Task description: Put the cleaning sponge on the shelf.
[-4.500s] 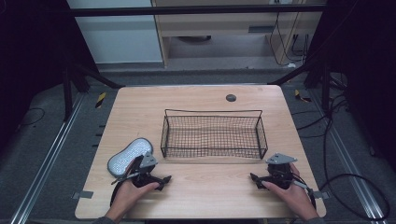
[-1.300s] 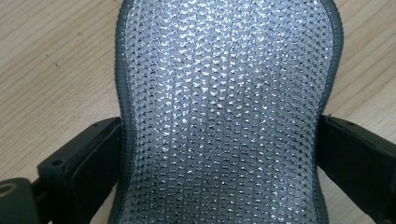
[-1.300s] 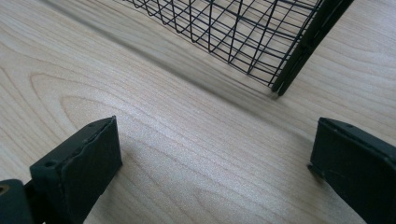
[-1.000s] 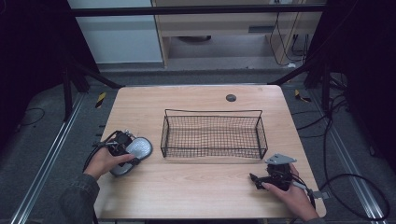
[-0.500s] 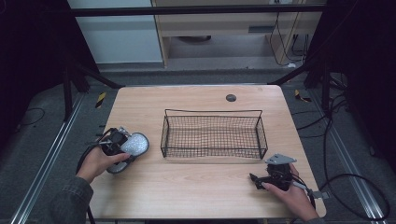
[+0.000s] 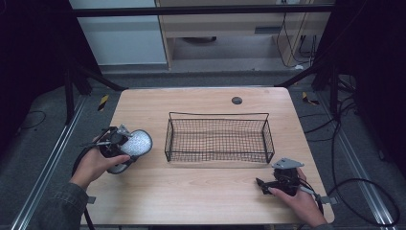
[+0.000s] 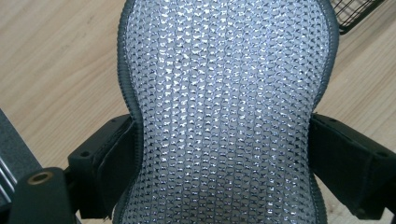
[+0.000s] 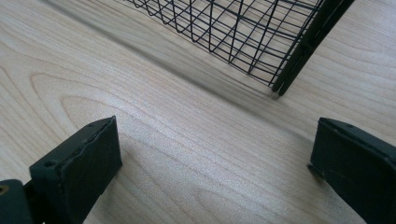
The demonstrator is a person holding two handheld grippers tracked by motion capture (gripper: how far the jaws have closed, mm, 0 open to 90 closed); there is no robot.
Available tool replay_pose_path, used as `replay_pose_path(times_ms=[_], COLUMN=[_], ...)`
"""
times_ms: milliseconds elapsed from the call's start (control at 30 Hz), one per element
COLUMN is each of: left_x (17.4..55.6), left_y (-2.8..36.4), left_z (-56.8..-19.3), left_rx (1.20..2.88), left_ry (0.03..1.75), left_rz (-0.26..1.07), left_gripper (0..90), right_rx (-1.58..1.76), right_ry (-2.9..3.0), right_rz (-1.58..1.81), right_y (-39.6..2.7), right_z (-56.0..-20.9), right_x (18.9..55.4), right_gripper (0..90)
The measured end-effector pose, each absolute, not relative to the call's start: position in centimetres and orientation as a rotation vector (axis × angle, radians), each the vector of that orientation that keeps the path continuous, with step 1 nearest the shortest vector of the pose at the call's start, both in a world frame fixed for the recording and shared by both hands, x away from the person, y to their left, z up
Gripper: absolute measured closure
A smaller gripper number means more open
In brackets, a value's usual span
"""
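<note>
No writing is legible. Left gripper [image 6: 125, 143] clamps the silver mesh scouring pad [image 7: 224, 112], now lifted above the table's [image 6: 201, 191] left edge; right gripper [image 8: 210, 158] rests open.

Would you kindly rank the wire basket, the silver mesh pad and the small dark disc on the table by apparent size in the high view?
1. Wire basket, by far the largest.
2. Silver mesh pad, held up off the table in the left gripper, so slightly nearer the camera.
3. Small dark disc, the smallest.
</note>
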State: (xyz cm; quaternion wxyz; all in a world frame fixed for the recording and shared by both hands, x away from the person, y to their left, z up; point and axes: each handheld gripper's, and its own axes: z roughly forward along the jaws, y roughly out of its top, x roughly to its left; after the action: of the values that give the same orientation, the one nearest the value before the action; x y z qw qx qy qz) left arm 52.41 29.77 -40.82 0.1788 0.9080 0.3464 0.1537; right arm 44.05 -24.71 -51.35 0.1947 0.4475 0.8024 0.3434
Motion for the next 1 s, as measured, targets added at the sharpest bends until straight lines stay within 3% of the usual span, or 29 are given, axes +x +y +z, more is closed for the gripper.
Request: replay_pose_path(times_ms=[1000], left_x=[52.7], left_y=[25.0], left_z=[-34.1], left_rx=[2.601], left_ry=[0.761], left_rz=[0.563], left_gripper=[11.3], right_rx=[1.232], right_ry=[2.262], right_rz=[0.963], right_y=[-24.9], right_z=[-51.4], right_x=[44.0], right_gripper=[1.9])
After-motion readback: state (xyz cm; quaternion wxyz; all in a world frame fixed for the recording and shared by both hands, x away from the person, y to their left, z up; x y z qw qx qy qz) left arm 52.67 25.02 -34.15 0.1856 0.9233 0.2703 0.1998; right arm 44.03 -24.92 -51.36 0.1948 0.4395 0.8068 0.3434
